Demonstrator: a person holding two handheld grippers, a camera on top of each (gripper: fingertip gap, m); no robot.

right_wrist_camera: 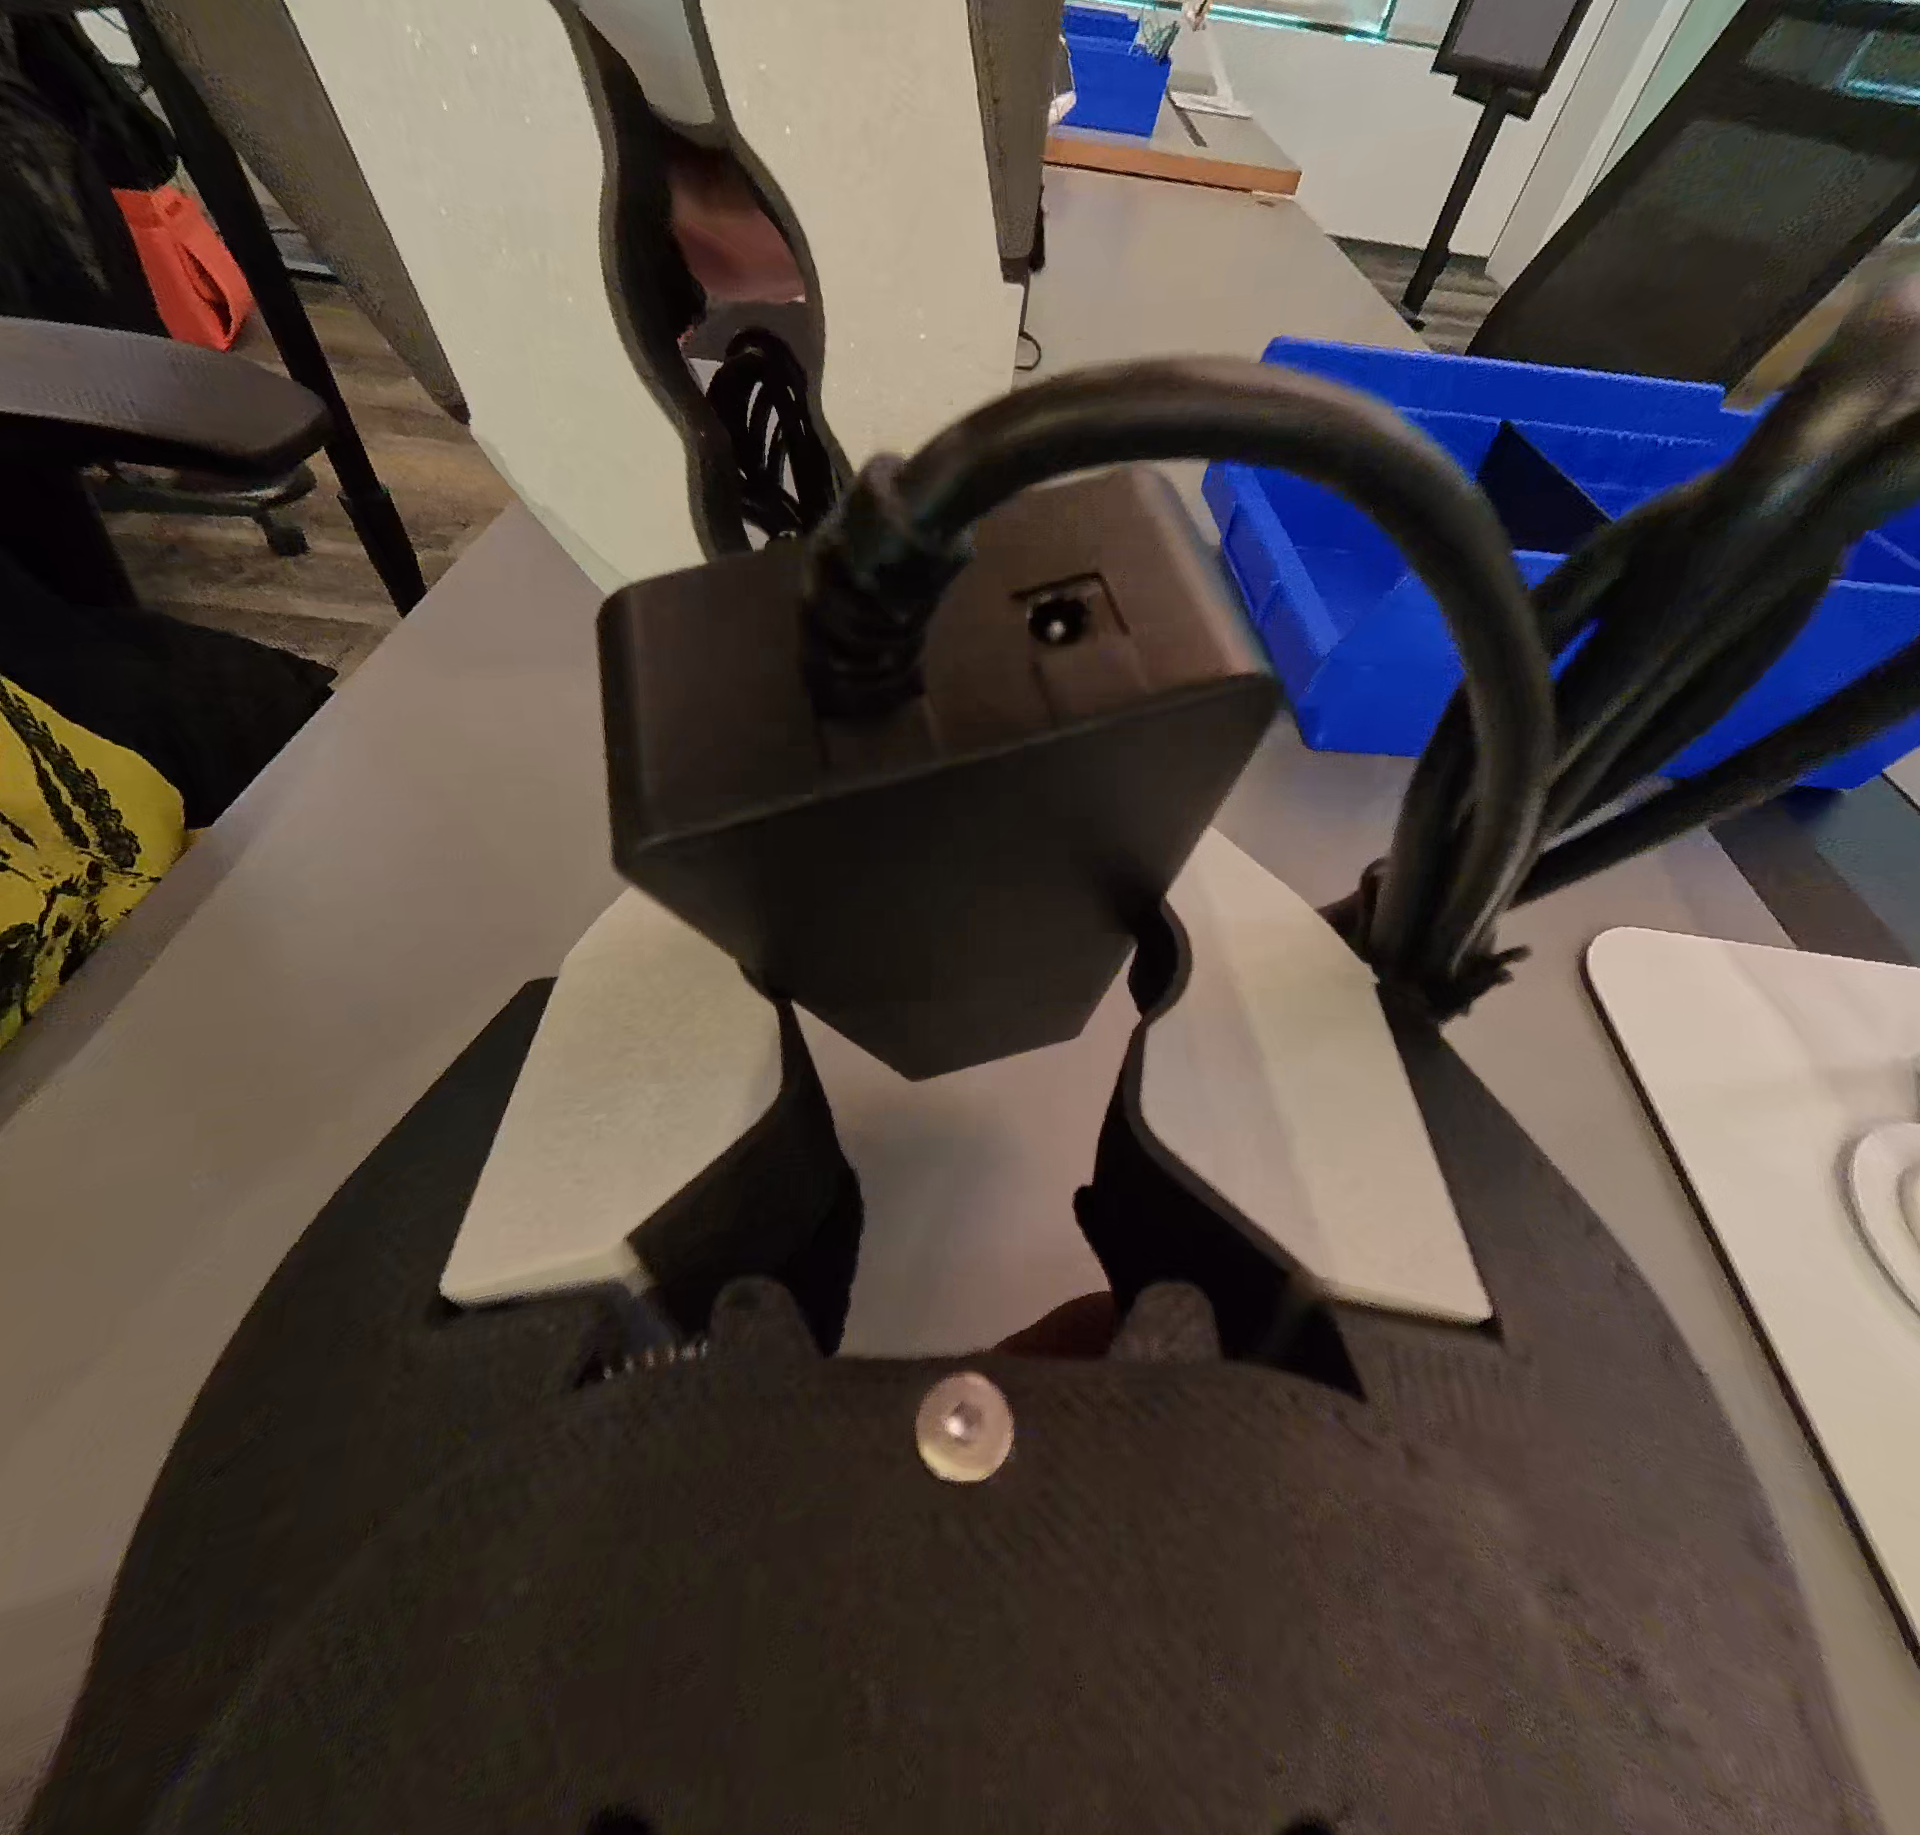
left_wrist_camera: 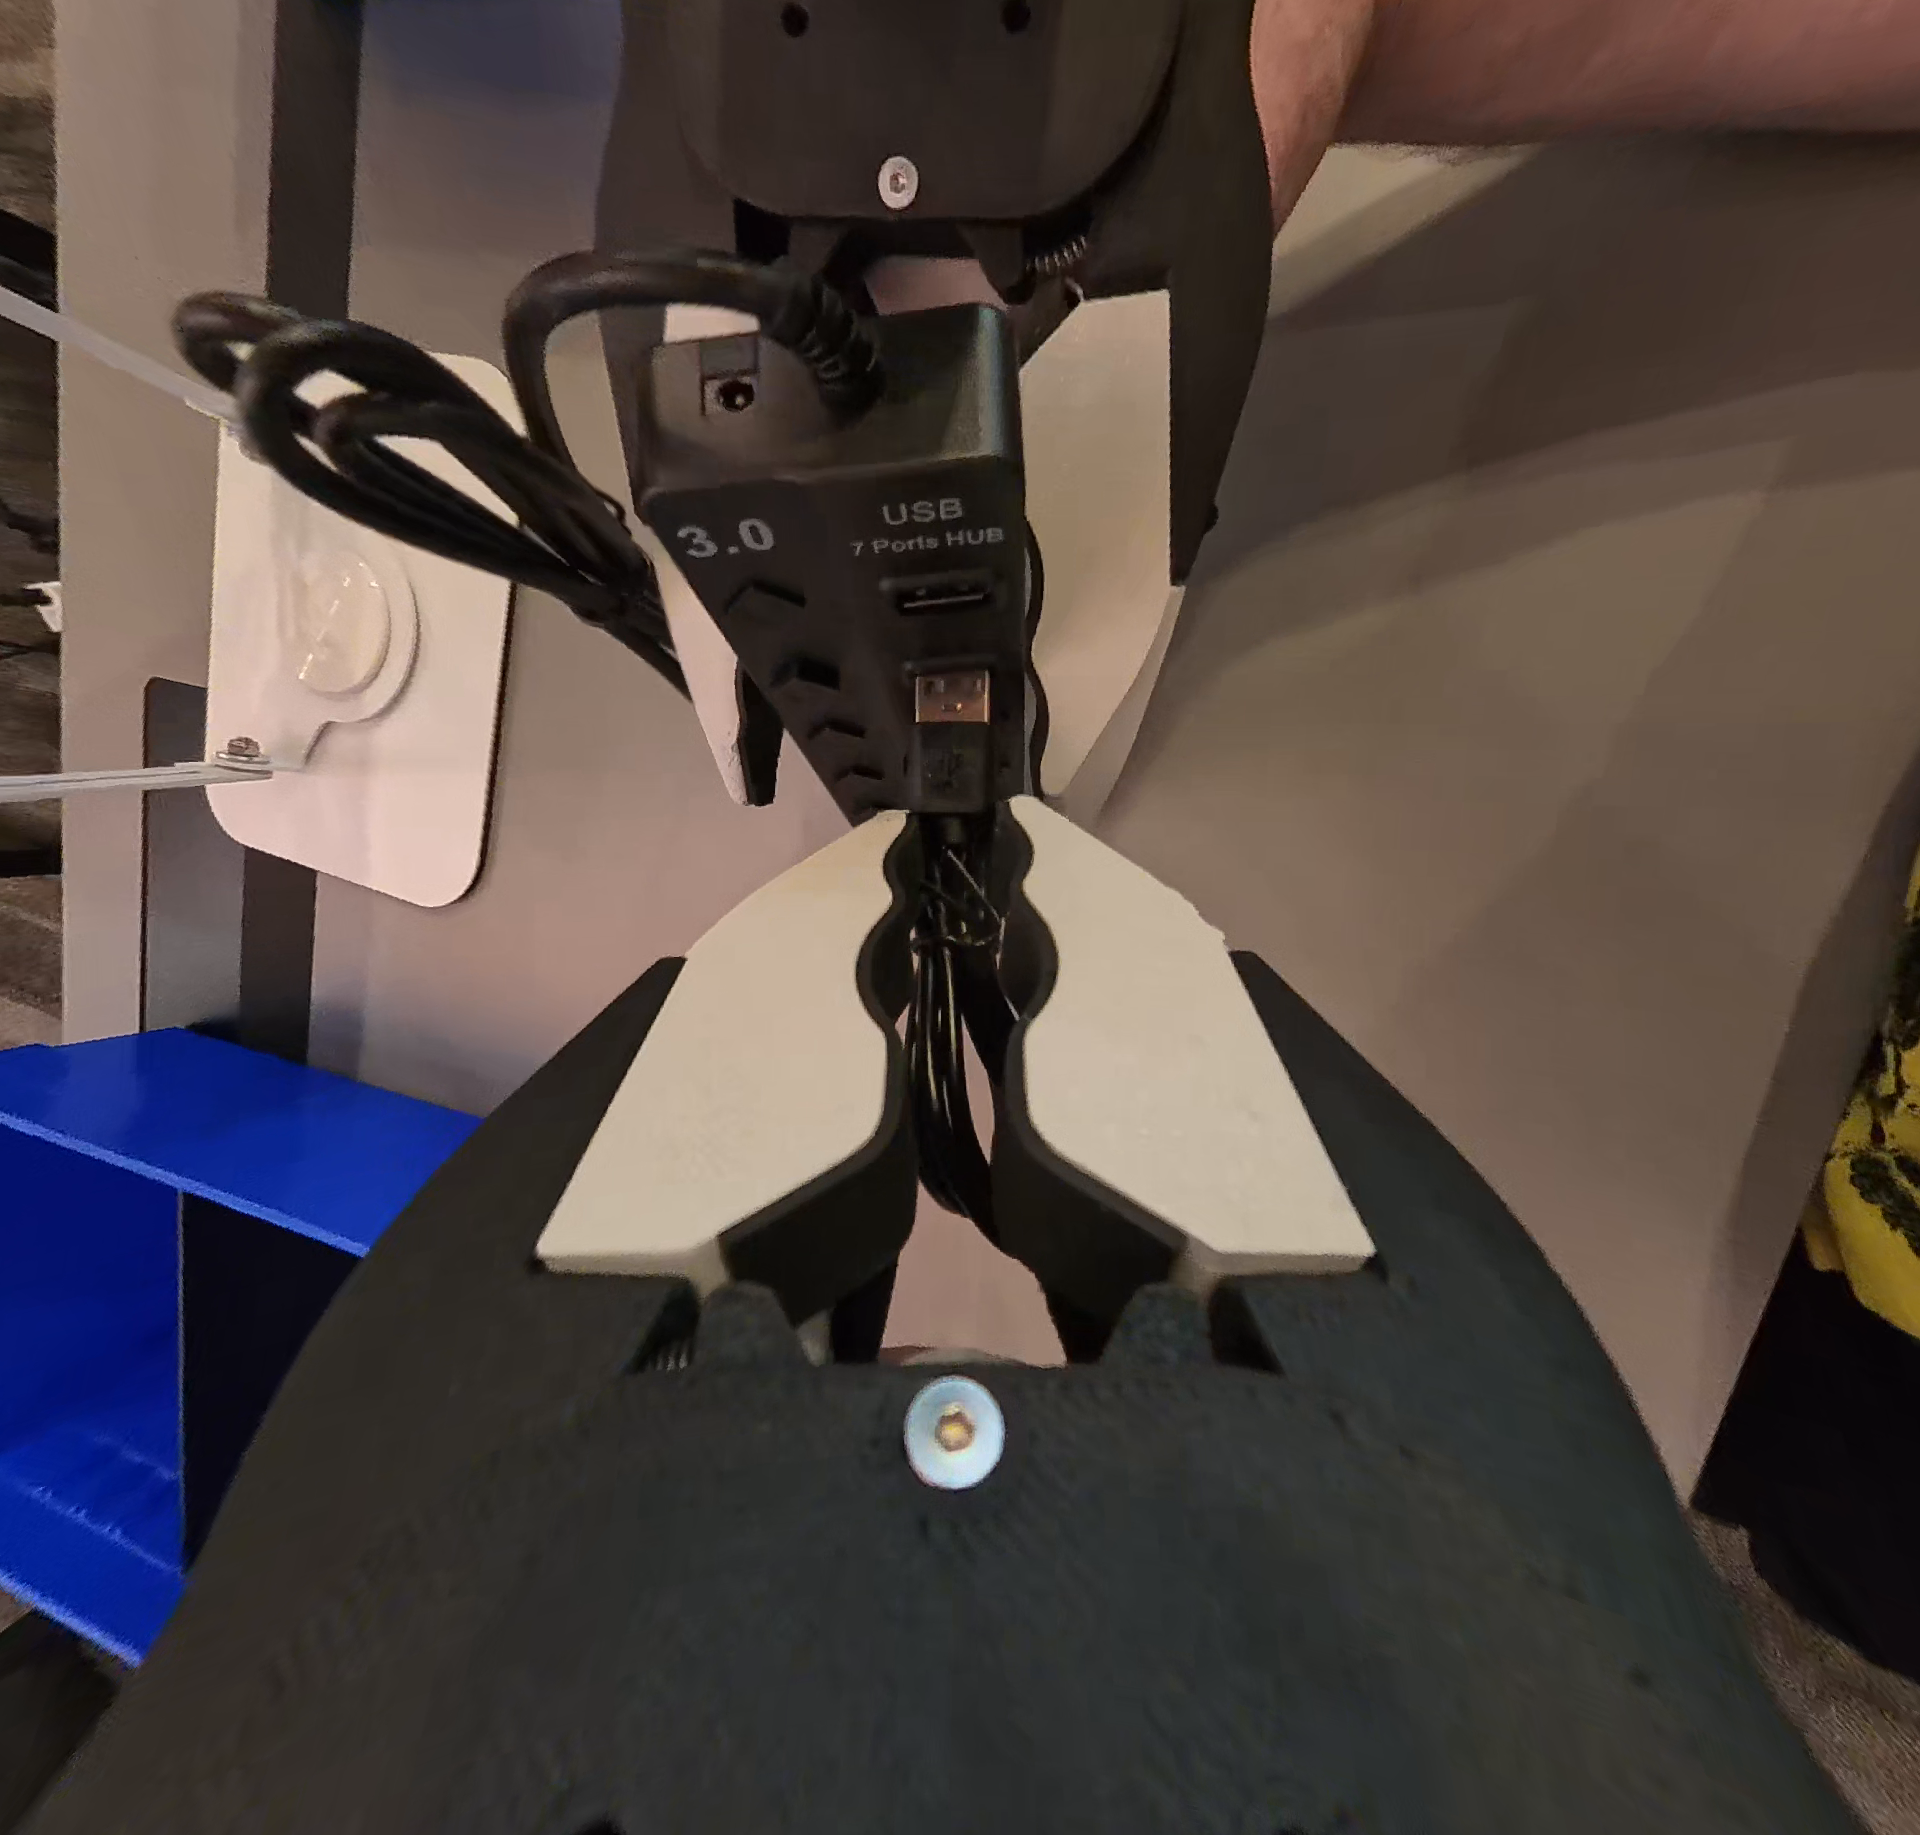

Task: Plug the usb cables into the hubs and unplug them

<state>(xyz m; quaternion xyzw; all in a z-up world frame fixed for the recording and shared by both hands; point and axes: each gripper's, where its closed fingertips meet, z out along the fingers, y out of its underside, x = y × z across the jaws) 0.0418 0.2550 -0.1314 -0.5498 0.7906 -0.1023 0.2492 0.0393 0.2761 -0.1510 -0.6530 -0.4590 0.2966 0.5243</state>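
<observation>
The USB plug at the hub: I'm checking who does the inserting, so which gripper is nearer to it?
Left. The left gripper holds the cable just behind the USB plug; the right gripper clamps the hub.

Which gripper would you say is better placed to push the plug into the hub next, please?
Left. The left gripper is closed on the cable just behind the plug, whose metal tip sits at a port. The right gripper grips the hub, so it should probably just steady it.

Black gripper [left_wrist_camera: 951, 809], white-faced fingers [left_wrist_camera: 790, 1058], silver screw [left_wrist_camera: 953, 1434]
</observation>
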